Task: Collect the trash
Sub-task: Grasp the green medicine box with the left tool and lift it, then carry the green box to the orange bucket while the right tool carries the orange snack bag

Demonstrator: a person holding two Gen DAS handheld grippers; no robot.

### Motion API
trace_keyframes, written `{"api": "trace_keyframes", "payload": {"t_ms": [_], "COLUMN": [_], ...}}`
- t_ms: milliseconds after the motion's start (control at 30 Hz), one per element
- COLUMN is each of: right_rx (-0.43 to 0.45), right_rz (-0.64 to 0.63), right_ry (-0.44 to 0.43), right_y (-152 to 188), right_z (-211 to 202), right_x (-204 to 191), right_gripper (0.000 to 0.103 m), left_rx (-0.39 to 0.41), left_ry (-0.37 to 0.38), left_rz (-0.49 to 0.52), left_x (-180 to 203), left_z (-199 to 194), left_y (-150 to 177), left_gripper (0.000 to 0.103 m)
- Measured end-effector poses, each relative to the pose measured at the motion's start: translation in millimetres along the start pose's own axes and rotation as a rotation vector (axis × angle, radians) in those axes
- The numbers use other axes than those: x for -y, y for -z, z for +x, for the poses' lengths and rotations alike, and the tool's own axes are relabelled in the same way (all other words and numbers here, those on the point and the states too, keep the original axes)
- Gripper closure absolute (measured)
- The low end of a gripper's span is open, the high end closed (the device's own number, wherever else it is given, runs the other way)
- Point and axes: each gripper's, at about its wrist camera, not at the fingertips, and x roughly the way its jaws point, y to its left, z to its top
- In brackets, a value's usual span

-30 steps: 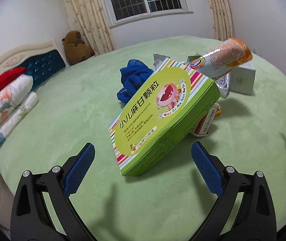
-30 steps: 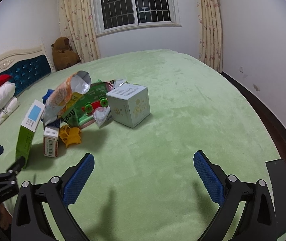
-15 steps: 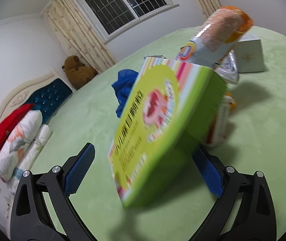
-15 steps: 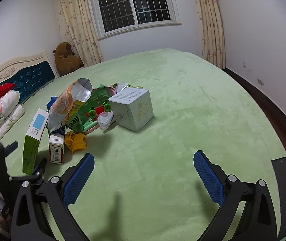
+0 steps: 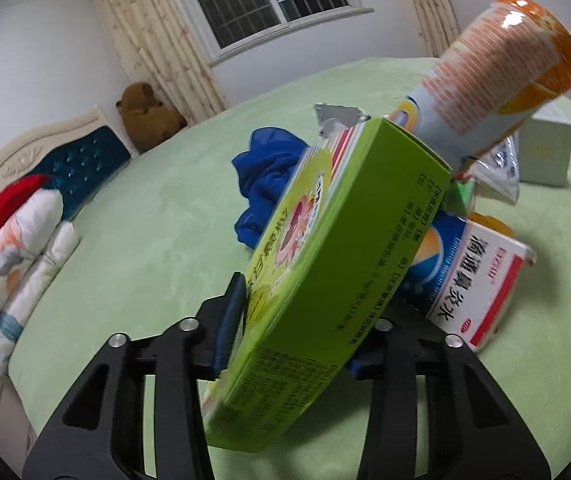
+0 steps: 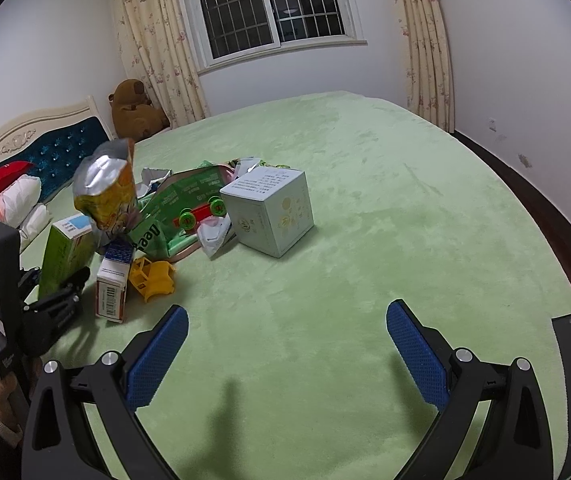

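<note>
A lime-green cardboard medicine box, standing on edge on the green bed at the trash pile's near side, is now pinched as the left gripper jaws have just been closing on it; pickup looks under way. The far pad is hidden behind the box. The right gripper hangs spread, empty.

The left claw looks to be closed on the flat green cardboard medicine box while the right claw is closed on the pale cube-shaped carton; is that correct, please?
Only the second part is wrong. The left claw has just been closing and is shut on the flat green cardboard medicine box, but the right wrist view shows the right claw open and empty over the green bedspread, apart from the pale cube-shaped carton.
</note>
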Motion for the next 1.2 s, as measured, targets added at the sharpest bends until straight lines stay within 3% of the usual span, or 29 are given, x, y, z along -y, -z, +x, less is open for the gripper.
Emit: {"api": "trace_keyframes", "payload": {"t_ms": [167,300,567,833,1067,1100,1167,1200], "right_rx": [0.000,0.000,0.045,0.037,0.050,0.051,0.039,0.025], "right_rz": [0.007,0.017,-0.030,0.055,0.217,0.245,0.273,0.289], "right_ry": [-0.006,-0.051,-0.161,-0.258,-0.192,-0.193,-0.240,-0.267], "right_y": [1.1,2.6,-7.8,-35.1,-60.6,-63.7,-67.6,-69.8], "right_z": [0.5,0.9,-2.3,36.7,84.1,90.3,96.7,96.1], "right_x": [1.7,-1.2,-49.6,-119.7,-136.5,-134.5,-131.0,-128.0], "right_gripper": [0.005,0.005,0.005,0.005,0.005,0.010,0.050,0.052], "left_rx": [-0.009,0.015,0.070,0.101,0.112,0.116,0.122,0.127], "left_ry": [0.066,0.119,0.096,0.091,0.163,0.168,0.167,0.163], "left_rz": [-0.118,-0.237,-0.378,-0.383,-0.391,-0.390,-0.384,-0.377], "left_x": [-21.9,-43.6,-68.8,-73.8,-76.5,-77.1,-77.4,-77.9], "left_z": [-17.4,-55.1,-115.8,-118.5,-118.9,-119.8,-121.0,-122.0], "left_y": [-6.6,-1.7,43.6,62.0,66.4,66.7,67.3,67.5], "left_gripper": [0.065,0.066,0.066,0.066,0.066,0.066,0.066,0.066]}}
